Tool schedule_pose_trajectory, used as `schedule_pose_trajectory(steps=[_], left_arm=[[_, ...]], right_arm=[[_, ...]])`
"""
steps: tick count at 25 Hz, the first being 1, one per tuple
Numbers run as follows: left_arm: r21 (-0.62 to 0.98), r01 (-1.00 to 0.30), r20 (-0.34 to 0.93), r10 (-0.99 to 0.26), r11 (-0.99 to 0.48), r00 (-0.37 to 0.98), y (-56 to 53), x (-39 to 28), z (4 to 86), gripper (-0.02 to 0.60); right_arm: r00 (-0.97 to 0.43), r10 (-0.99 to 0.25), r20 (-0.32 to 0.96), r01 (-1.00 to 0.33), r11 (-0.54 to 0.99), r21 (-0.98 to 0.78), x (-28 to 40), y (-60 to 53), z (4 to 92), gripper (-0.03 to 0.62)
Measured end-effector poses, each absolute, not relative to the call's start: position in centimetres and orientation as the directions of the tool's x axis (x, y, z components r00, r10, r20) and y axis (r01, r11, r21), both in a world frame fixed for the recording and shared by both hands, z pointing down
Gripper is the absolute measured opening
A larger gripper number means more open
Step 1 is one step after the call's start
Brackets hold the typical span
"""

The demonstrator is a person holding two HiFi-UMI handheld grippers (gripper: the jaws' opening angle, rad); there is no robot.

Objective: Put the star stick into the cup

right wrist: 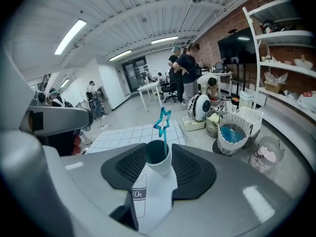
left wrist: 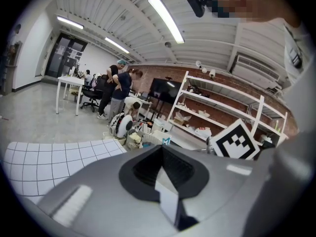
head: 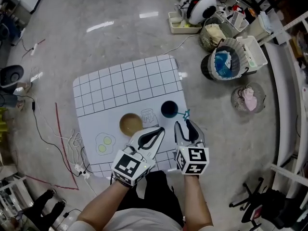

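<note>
On the white gridded bench (head: 130,81) a dark teal cup (head: 169,109) holds the blue star stick (head: 186,113), its star poking above the rim, with an empty brown bowl (head: 130,124) near it. The right tongs (head: 185,127) gape wide just short of the cup, gripping nothing; the left tongs (head: 160,130) are closed and empty
</note>
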State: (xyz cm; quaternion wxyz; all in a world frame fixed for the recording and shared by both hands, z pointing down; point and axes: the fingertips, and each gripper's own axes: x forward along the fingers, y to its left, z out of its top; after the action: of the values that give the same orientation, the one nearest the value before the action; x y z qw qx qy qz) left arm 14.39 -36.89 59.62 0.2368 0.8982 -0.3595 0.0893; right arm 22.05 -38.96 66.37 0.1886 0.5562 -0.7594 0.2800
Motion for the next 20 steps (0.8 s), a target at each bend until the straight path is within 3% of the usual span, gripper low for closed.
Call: schedule_pose_trajectory(steps=[6, 10, 20], left_arm=[[0.348, -0.687, 0.336, -0.600, -0.637, 0.726, -34.9, 13.2, 57.8, 0.006], [0.332, -0.687, 0.338, -0.598, -0.647, 0.727, -34.3, 16.5, 56.6, 0.006], [0.311, -0.645, 0.263, -0.589, -0.698, 0.764, -28.7, 9.5, 50.5, 0.006]], right_arm=[[-0.308, -0.775, 0.551, -0.950, 0.219, -0.223, 21.0, -36.6, 63.1, 0.143], [-0.320, -0.799, 0.509, -0.945, 0.227, -0.237, 24.3, -35.9, 60.8, 0.137], [-0.286, -0.877, 0.387, -0.956, 0.230, -0.185, 17.1, -30.1, 51.9, 0.046]])
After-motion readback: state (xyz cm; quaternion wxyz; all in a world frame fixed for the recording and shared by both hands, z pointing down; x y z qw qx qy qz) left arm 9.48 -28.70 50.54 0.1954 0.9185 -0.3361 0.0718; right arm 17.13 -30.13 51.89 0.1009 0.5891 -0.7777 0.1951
